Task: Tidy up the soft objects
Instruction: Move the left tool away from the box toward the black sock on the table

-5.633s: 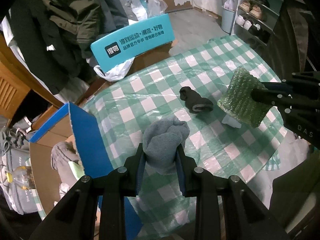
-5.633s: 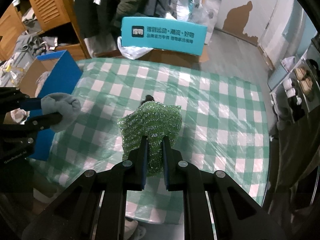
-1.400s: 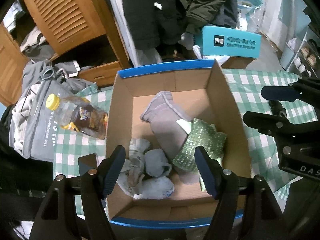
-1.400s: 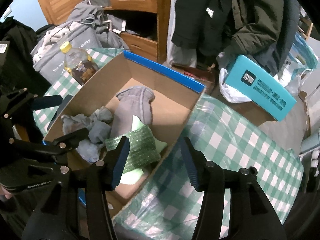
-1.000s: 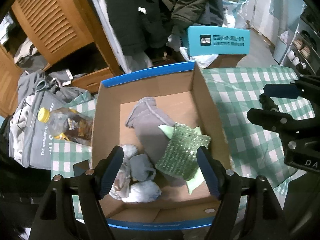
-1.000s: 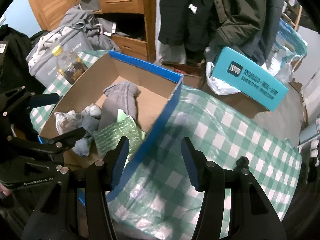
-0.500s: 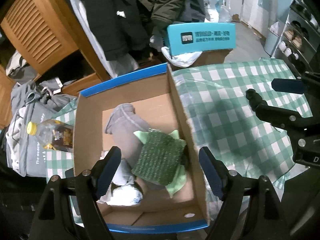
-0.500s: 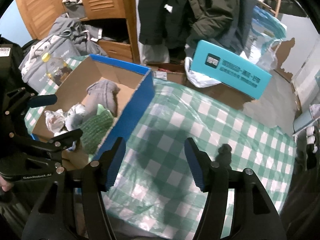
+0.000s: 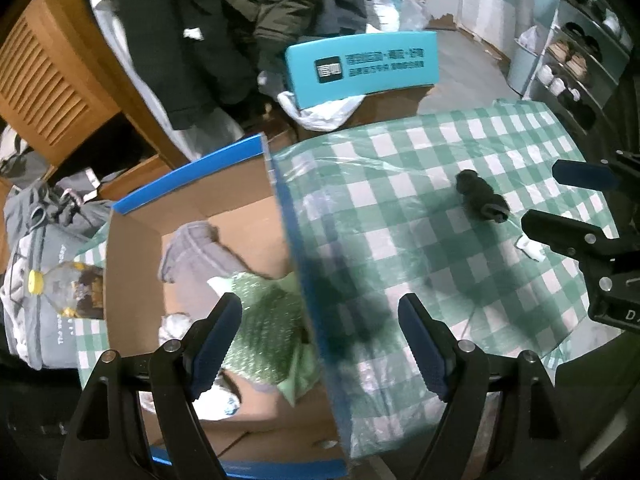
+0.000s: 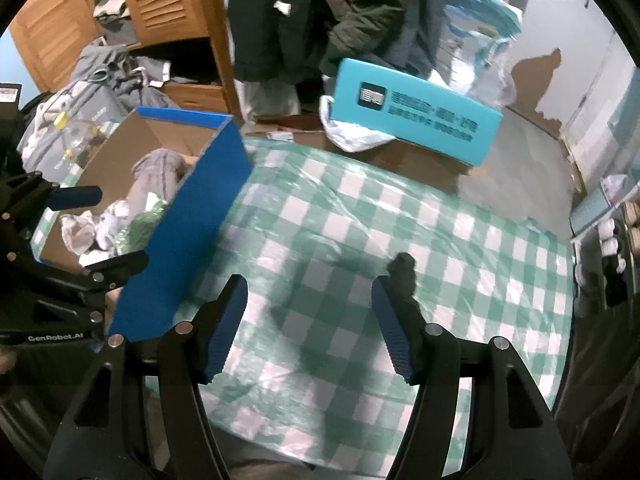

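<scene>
A blue-edged cardboard box [image 9: 192,196] stands at the table's left and holds a grey sock [image 9: 192,248], a green sponge cloth [image 9: 268,324] and pale rolled socks [image 9: 176,326]. A dark rolled sock [image 9: 480,196] lies on the checked tablecloth [image 9: 400,208]; it also shows in the right wrist view [image 10: 402,270]. My left gripper [image 9: 320,344] is open and empty above the box's right wall. My right gripper [image 10: 310,326] is open and empty above the cloth, near the dark sock. The box shows in the right wrist view [image 10: 192,220].
A small white scrap [image 9: 530,248] lies on the cloth near the dark sock. A teal carton [image 9: 360,66] sits on a brown box behind the table. A bottle [image 9: 60,292] and grey bag lie left of the box. Coats hang behind.
Both grippers let go of the grey sock and green sponge cloth, which now lie in the box. Both have swung right, from over the box toward the tablecloth and the dark sock.
</scene>
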### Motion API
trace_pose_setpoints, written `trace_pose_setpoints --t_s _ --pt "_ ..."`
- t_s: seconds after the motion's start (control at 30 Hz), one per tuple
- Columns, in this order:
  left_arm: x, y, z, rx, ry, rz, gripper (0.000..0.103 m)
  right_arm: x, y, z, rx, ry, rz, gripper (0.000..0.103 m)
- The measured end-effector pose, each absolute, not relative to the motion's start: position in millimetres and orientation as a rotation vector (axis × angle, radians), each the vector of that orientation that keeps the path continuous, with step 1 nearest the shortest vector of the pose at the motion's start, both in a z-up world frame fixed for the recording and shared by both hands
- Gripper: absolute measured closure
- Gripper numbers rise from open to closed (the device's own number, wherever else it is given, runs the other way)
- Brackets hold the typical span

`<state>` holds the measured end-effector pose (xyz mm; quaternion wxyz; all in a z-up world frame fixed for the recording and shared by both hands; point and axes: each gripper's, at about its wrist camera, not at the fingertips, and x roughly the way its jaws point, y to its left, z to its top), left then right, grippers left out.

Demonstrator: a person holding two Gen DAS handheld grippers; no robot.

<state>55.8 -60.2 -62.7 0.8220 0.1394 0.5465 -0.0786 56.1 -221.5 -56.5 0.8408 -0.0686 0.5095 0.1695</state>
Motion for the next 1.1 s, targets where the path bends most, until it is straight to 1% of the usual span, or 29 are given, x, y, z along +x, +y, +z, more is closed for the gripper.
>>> trace_pose_setpoints --t_s 0.2,0.3,0.73,1.1 --pt "59.7 -88.8 -73.5 0.334 1.182 -0.194 0.019 54.7 -254.1 -69.6 -0.120 1.107 0.307 0.039" --pt "61.2 -100.8 -79.0 0.339 1.190 -0.214 0.015 55.0 -270.8 -77.1 -0.105 1.120 0.278 0.038" --pt "69.0 -145.2 -103.6 0.355 1.239 -0.278 0.015 55.6 -327.6 -115.2 -0.050 1.198 0.166 0.038" --pt "82.6 -156.9 -138.5 0.351 1.304 -0.274 0.015 62.1 -348.7 -155.4 -0.031 1.270 0.138 0.038"
